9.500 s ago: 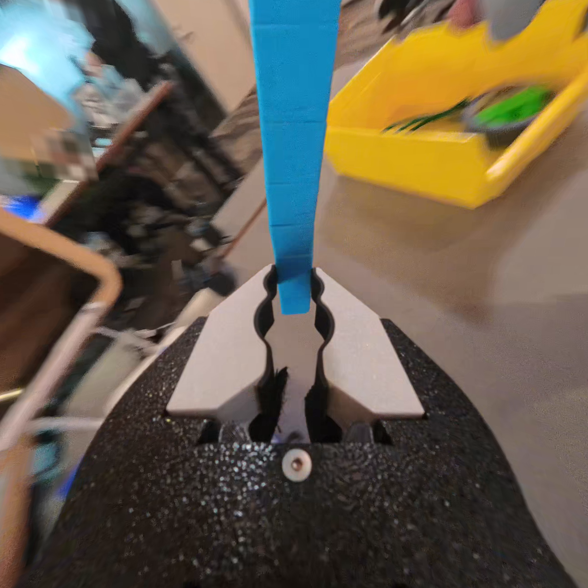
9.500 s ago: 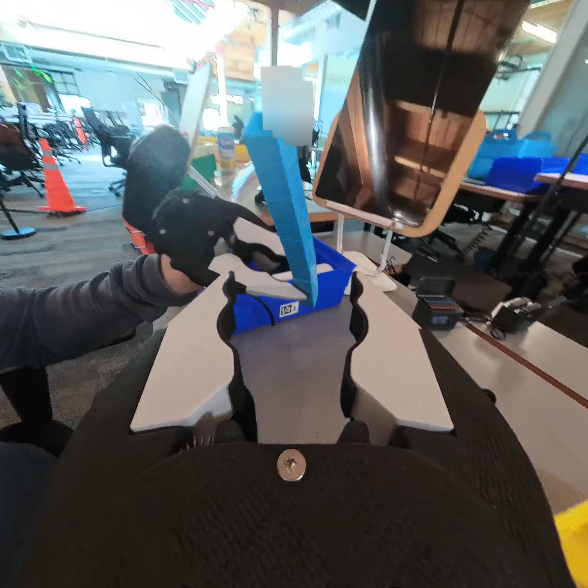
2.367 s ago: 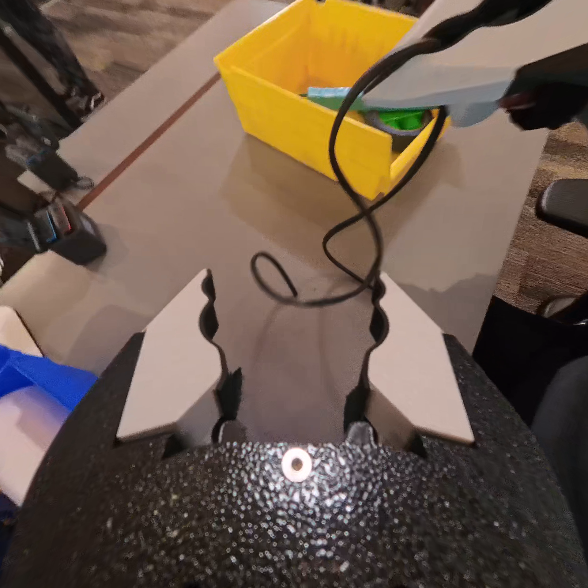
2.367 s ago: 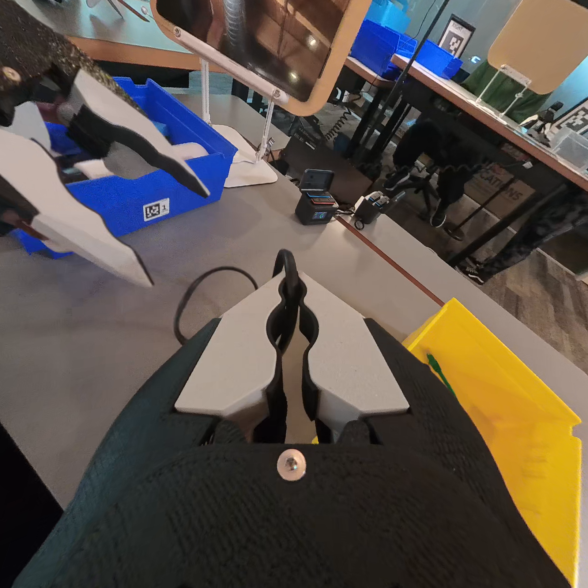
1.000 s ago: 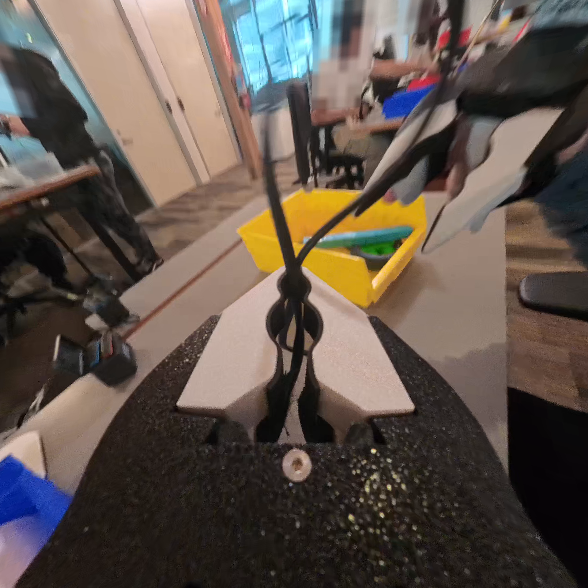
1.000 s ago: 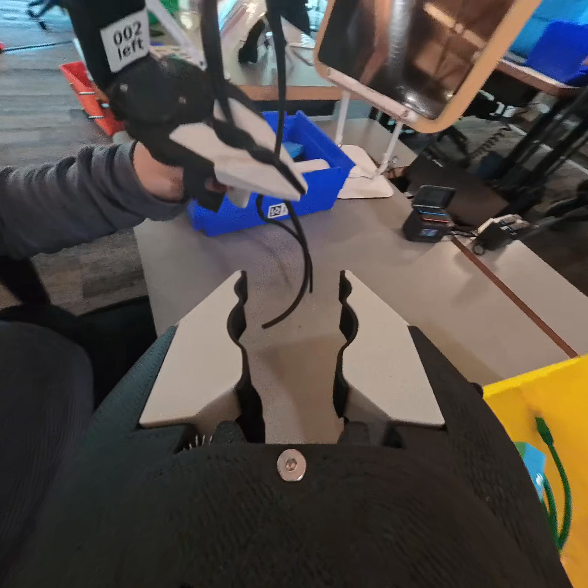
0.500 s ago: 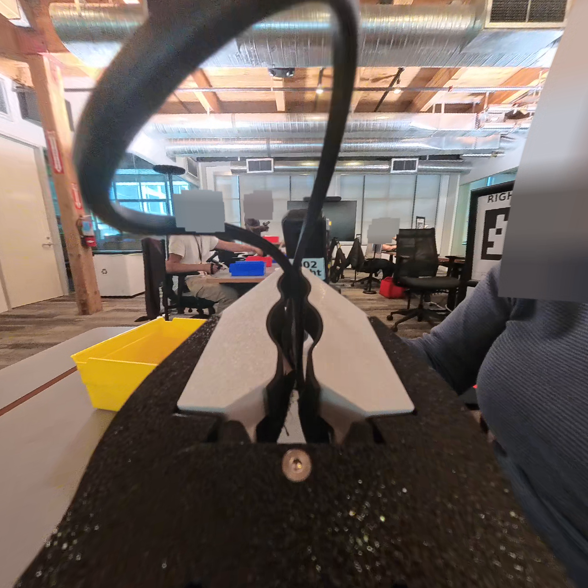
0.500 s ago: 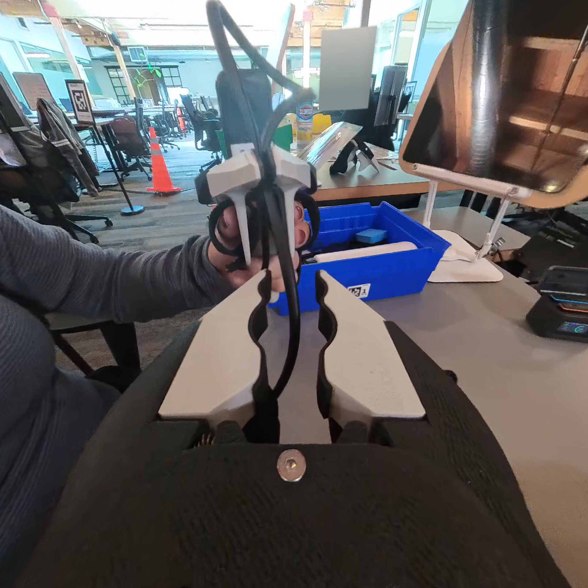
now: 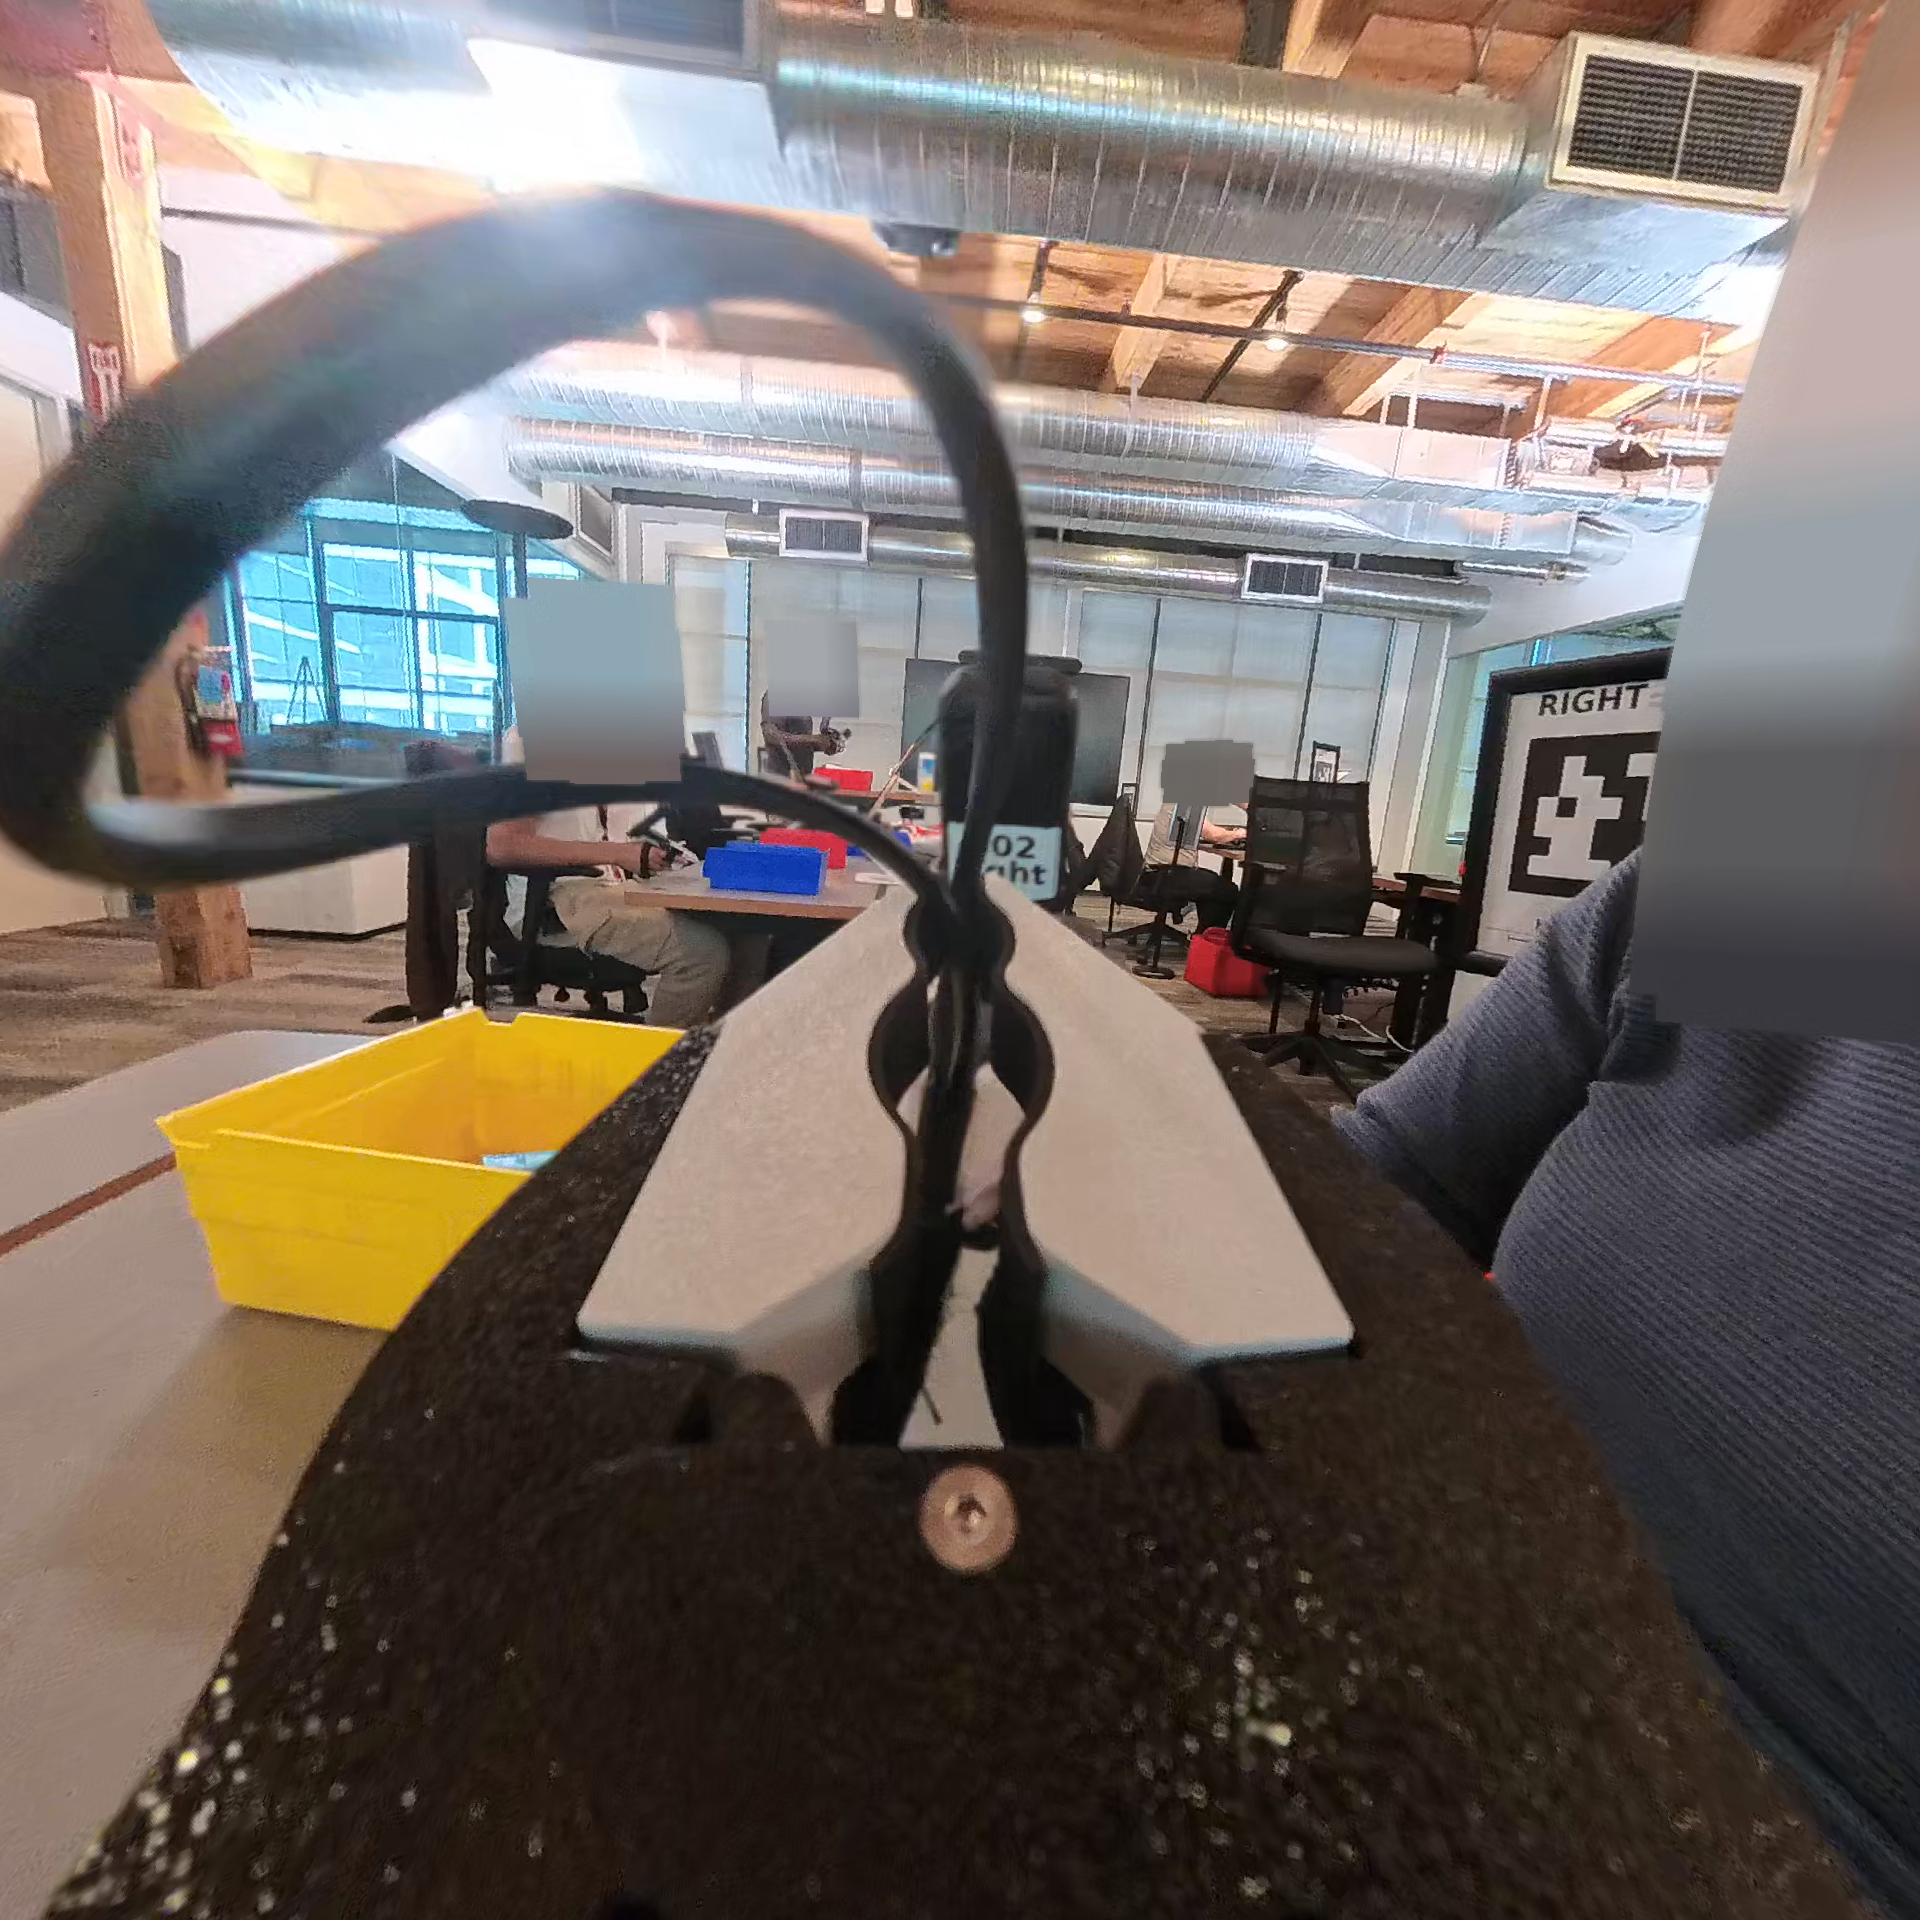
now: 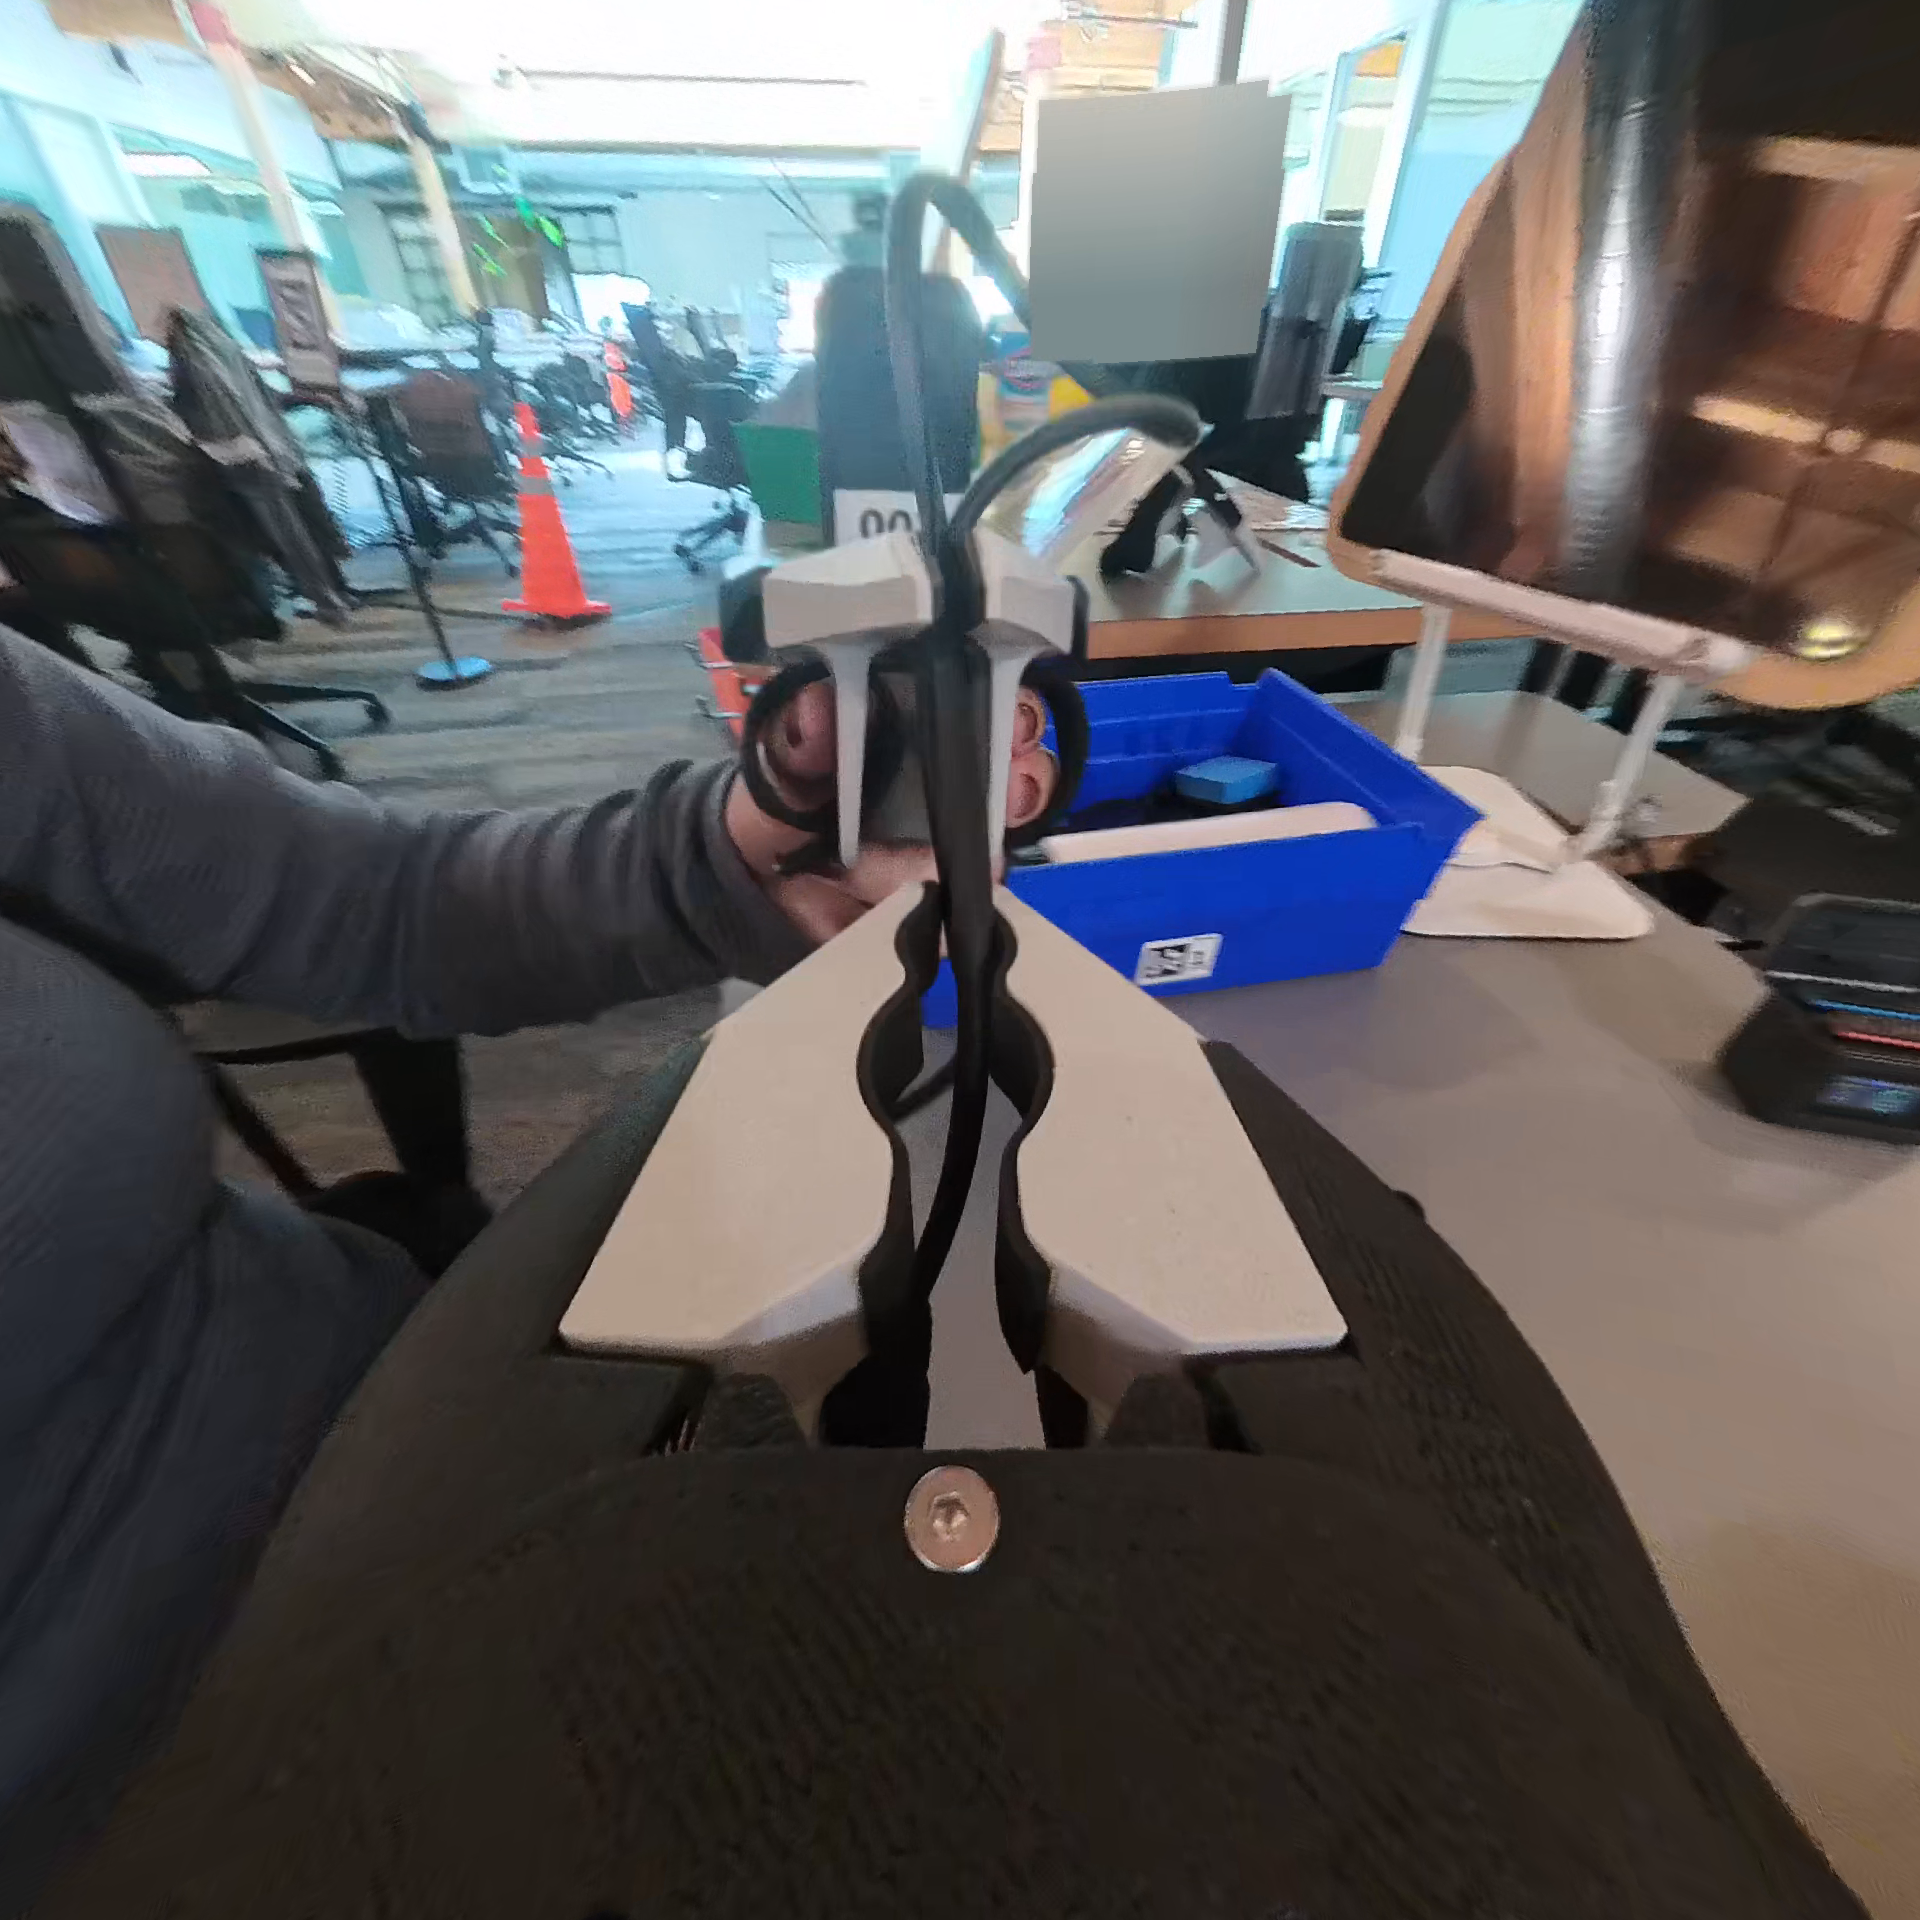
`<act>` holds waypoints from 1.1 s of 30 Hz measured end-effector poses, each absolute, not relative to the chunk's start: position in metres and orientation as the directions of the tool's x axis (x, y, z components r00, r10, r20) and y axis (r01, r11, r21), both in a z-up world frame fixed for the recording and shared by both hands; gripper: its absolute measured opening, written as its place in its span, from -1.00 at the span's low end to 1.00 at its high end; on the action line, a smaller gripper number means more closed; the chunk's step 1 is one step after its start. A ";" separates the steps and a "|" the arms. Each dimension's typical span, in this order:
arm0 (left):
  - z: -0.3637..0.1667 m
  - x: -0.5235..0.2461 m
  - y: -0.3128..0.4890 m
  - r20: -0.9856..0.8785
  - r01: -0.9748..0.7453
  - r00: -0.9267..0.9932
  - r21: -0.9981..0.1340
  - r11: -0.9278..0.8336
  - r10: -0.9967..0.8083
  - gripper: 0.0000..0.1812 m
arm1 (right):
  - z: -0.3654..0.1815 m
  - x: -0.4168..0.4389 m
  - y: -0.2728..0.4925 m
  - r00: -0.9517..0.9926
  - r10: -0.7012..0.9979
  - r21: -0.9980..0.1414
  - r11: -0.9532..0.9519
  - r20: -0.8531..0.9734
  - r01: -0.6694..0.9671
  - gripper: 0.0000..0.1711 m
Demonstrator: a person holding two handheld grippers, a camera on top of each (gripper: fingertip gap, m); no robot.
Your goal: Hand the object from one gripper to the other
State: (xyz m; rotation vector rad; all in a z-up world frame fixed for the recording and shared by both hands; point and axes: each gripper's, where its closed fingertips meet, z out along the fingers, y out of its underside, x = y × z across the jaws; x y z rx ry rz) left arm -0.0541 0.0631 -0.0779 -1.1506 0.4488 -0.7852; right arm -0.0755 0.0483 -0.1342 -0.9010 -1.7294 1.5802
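**Cable pinched from both ends, mid-air**

An open office; a grey table (image 10: 1558, 1091) carries a blue bin (image 10: 1247, 894) and a yellow bin (image 9: 343, 1184). Above it the black cable (image 10: 961, 831) hangs between both tools. The left gripper (image 9: 961, 925) is clamped on it; the right gripper (image 10: 961, 904) looks closed around the lower strand, though how firmly is unclear. Light, limp and springy, it is probably best gripped just beside the other tips.

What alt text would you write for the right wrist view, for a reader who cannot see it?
The right gripper is shut on a black cable, which runs up into the left gripper, also clamped on it and held facing the camera. Behind them, a blue bin sits on a grey table.
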 end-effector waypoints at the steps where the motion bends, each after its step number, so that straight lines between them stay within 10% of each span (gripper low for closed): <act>1: -0.079 -0.057 0.064 0.090 0.323 0.662 -0.930 0.174 -0.744 -0.98 | -0.133 -0.076 0.054 -0.542 0.840 -0.994 0.084 0.035 0.066 -0.96; 9: -0.124 -0.095 0.093 0.348 0.254 0.798 -0.935 -0.248 -0.493 -0.13 | -0.123 -0.076 0.131 -0.026 0.728 -0.717 0.680 0.685 0.154 -0.96; 15: -0.197 -0.140 0.078 0.175 0.058 0.976 -0.781 -0.622 -0.128 -0.17 | -0.121 -0.073 0.147 0.066 0.415 -0.415 0.862 0.907 0.292 -0.96; 22: -0.185 -0.143 0.087 -0.154 -0.185 0.983 -0.804 -0.565 -0.102 0.08 | -0.128 -0.074 0.137 0.004 0.133 -0.127 0.939 0.991 0.320 -0.97; 27: -0.168 -0.088 0.106 -0.243 -0.327 0.934 -0.877 -0.352 -0.261 -0.06 | -0.143 -0.079 0.114 -0.068 -0.053 0.068 0.968 0.996 0.240 -0.97; 33: -0.179 -0.073 0.111 -0.364 -0.452 0.882 -0.831 -0.324 -0.299 -0.63 | -0.148 -0.081 0.105 -0.086 0.024 -0.005 0.977 0.996 0.215 -0.96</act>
